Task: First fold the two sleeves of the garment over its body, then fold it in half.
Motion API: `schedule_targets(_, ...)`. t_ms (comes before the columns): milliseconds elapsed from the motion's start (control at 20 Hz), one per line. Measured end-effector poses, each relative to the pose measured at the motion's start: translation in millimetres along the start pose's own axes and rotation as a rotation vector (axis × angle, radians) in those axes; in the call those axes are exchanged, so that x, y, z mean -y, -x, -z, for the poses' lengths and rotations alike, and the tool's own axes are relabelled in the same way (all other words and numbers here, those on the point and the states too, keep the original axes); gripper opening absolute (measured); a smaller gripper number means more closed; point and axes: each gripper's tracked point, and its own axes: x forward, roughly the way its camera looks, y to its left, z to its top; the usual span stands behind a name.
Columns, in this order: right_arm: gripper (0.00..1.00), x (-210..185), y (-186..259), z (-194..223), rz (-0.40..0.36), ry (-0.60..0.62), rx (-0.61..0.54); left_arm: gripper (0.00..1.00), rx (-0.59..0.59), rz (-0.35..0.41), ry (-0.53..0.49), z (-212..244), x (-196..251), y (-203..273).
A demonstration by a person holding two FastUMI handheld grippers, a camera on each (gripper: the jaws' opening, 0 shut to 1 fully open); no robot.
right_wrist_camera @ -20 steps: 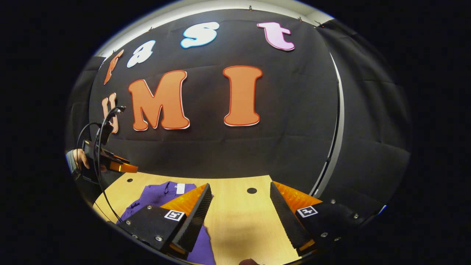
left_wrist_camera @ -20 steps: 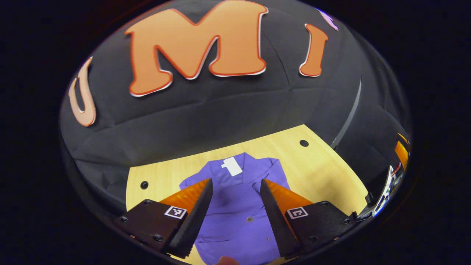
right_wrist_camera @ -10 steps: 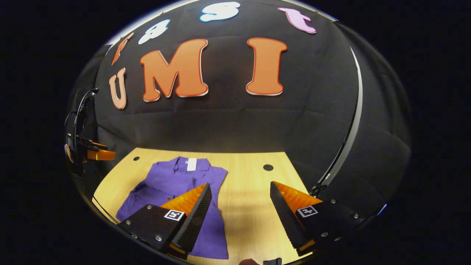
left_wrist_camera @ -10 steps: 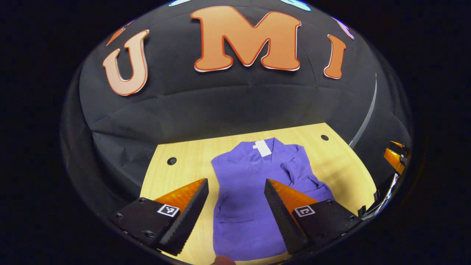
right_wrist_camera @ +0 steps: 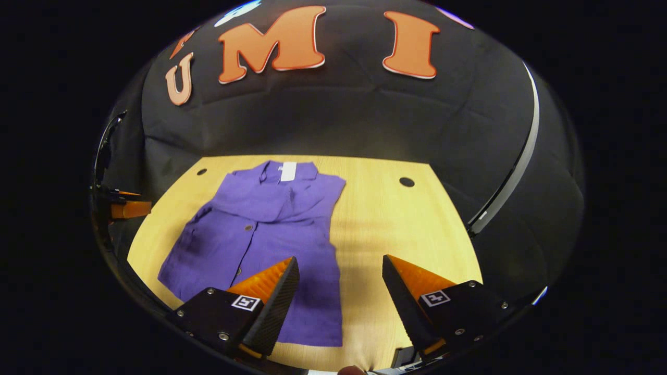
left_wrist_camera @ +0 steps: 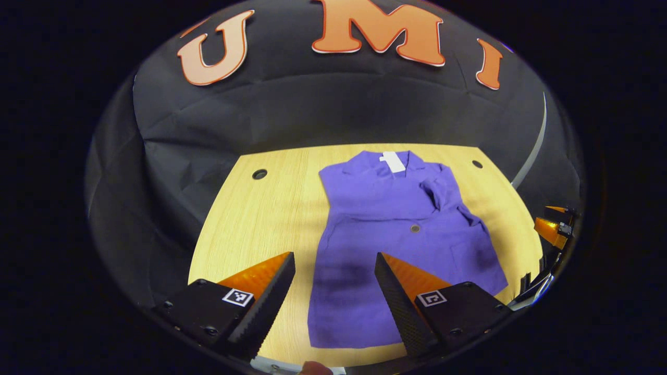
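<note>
Sleeves look folded onto the garment, flat on the desk. Half-fold not yet done. Left tool and right tool both spread apart, holding nothing.

In the left gripper view, the left gripper fills the lower frame with two wedge-shaped fingers whose inner faces are finely ribbed. Each finger sits on a black, blocky mount with small round screws and a square black-and-white marker on top. The right gripper, low in the right gripper view, has the same build: ribbed wedges, black screwed mounts, one square marker apiece.
</note>
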Motion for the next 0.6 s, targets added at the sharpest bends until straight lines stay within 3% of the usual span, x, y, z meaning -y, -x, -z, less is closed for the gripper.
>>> schedule_targets(150,0.96,-11.3,-6.5,30.8,-0.021,-0.006,-0.082,0.99,-0.067,0.030,0.049,34.8,6.6,-6.0)
schedule_targets(600,0.96,-35.8,-18.8,121.9,-0.058,-0.021,-0.336,0.99,-0.335,0.027,0.095,144.7,4.4,-29.4)
